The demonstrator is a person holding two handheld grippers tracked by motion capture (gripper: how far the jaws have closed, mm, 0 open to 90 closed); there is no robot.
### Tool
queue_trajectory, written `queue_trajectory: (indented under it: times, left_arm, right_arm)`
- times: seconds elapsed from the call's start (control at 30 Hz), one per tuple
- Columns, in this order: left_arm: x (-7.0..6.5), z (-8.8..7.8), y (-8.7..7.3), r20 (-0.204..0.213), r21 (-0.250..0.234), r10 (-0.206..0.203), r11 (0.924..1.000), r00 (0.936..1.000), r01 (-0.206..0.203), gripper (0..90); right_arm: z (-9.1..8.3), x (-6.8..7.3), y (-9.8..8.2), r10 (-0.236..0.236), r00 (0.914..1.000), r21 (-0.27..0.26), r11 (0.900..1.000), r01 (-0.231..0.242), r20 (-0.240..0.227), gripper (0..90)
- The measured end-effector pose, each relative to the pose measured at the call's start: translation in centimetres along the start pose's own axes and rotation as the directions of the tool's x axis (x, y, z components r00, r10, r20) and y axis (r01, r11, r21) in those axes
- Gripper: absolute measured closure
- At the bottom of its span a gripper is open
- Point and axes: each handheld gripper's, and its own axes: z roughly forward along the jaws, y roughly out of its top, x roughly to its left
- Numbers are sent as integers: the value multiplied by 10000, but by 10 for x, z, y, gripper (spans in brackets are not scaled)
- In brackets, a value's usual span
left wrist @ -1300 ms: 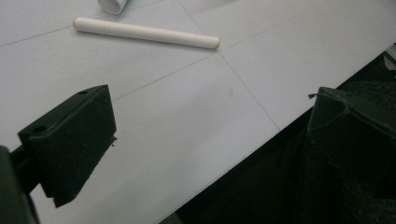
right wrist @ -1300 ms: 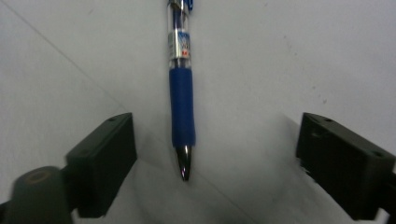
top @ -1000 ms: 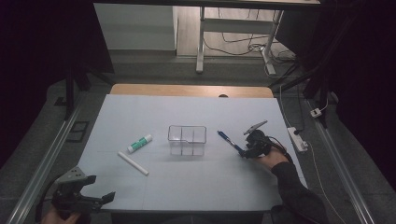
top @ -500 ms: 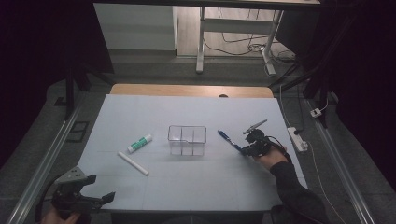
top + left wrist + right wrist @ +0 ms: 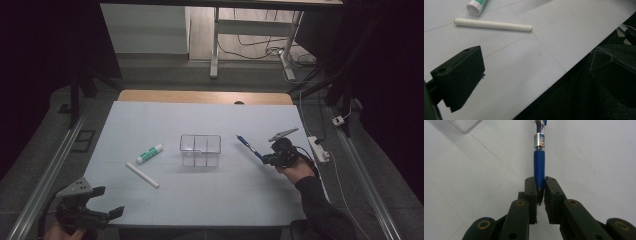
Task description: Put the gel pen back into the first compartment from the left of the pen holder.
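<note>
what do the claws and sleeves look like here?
Both claws are black linkage frames with brass-coloured pivot pins and blocky black pads: right claw, left claw. Each carries a grey three-cornered plate. A dark cable trails from the right one. The right sleeve is dark.

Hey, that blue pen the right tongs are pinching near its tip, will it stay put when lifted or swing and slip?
The pen looks rigid and light, so it probably won't bend. The right tongs grip it close to one end, so the long free part may droop or pivot. Its round barrel looks smooth, so it might slip, and would likely roll if dropped on the table.
</note>
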Motion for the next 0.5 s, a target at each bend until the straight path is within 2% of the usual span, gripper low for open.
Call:
queue_trajectory:
  times: [0.07, 0.27, 0.37, 0.4, 0.5]
  left_arm:
    - [0, 1, 2, 160, -275, 274, 9993, 9995, -270, 0]
    - [-3, 9, 15, 658, -428, 716, 9967, 9953, -689, 0]
    - [-7, 16, 24, 860, -430, 1050, 9939, 9907, -1016, 0]
    - [-9, 18, 28, 920, -417, 1156, 9928, 9890, -1122, 0]
    - [-13, 25, 39, 1038, -541, 1634, 9859, 9811, -1584, 0]
  right_arm:
    - [-7, 1, -1, -1, 10000, -221, 9998, -1, -80, 811]
    - [-22, 11, -4, -210, 9986, -551, 9983, 183, -477, 810]
    - [-28, 23, -5, -529, 9957, -600, 9970, 484, -762, 810]
    - [-28, 23, -5, -529, 9957, -600, 9970, 484, -762, 810]
    - [-33, 36, -5, -859, 9911, -679, 9945, 792, -1021, 810]
